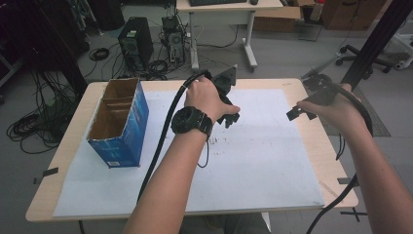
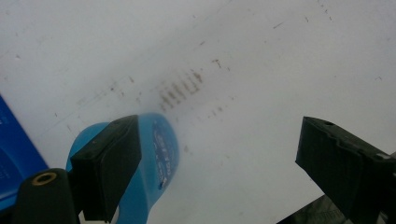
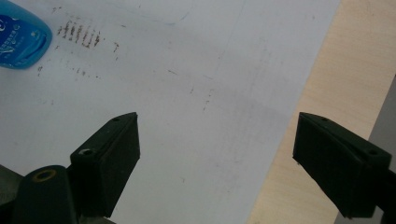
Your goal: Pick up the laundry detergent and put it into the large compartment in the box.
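Observed from the high view: light wooden table (image 1: 302,84) covered over most of its top by a white paper sheet (image 1: 263,161), faintly marked with brown smudges near the middle. Open blue cardboard box with a plain brown inside (image 1: 119,122) standing on the sheet's left part, split by a cardboard divider into compartments, contents not discernible.

Left gripper (image 1: 229,114) held in the person's left hand (image 1: 207,97) over the middle of the sheet, a black wristwatch (image 1: 191,120) on that wrist, a black cable (image 1: 160,141) trailing back toward the near edge. In the left gripper view, jaws standing wide apart, released, nothing between them. Blue rounded plastic bottle with printed label (image 2: 161,154) lying on the white sheet directly behind the left-hand jaw, partly hidden by it; contact between jaw and bottle cannot be told. Edge of the blue box (image 2: 14,149) visible at the far left of the same view. Brown smudge marks (image 2: 180,88) on the paper just beyond the bottle.

Right gripper (image 1: 299,112) held in the right hand (image 1: 331,109) above the sheet's right border, well apart from the left gripper. In the right gripper view, jaws likewise spread wide, released, empty; white sheet beneath one jaw, bare wood of the table (image 3: 322,93) beneath the other. Same blue bottle (image 3: 21,39) seen at the top left corner of that view, well apart from these jaws, beside the smudge marks (image 3: 79,32).

Floor beyond the table: computer towers (image 1: 136,41), coiled cables, a second desk (image 1: 229,14).
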The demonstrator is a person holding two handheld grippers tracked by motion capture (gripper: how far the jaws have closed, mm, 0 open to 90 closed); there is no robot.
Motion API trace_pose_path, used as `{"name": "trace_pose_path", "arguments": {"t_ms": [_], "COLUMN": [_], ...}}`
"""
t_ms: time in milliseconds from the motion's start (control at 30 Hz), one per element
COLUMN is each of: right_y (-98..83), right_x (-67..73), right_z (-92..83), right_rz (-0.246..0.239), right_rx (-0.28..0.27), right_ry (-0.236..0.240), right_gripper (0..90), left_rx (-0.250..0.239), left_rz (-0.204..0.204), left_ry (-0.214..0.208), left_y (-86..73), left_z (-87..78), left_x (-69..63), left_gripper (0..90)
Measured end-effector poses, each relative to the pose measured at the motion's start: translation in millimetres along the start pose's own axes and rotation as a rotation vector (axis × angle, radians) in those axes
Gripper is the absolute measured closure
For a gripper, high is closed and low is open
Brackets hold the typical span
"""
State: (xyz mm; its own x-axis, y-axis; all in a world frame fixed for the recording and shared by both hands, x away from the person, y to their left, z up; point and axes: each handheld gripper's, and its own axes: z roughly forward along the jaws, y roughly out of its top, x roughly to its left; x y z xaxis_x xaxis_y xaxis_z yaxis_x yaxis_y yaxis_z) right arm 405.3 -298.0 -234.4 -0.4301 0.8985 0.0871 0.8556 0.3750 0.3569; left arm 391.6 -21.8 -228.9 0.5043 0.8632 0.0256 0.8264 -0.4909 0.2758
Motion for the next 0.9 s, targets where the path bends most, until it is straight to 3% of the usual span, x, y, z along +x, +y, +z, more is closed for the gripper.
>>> {"name": "trace_pose_path", "arguments": {"t_ms": [267, 533, 900], "right_y": [1.6, 0.9, 3.9], "right_x": [1.8, -1.5, -1.6], "right_z": [-3.6, 3.5, 5.8], "right_rz": [-0.004, -0.001, -0.002], "right_rx": [-0.010, 0.001, -0.001], "right_ry": [0.002, 0.007, 0.012], "right_gripper": [15.3, 15.3, 15.5], "left_rx": [0.000, 0.005, 0.000], "left_rz": [0.004, 0.024, 0.004], "left_ry": [0.000, -0.007, 0.003], "left_y": [0.2, 3.9, 2.7], "left_z": [-1.5, 0.4, -6.0], "left_x": [1.5, 0.7, 10.2], "left_gripper": [13.8, 13.0, 12.9]}}
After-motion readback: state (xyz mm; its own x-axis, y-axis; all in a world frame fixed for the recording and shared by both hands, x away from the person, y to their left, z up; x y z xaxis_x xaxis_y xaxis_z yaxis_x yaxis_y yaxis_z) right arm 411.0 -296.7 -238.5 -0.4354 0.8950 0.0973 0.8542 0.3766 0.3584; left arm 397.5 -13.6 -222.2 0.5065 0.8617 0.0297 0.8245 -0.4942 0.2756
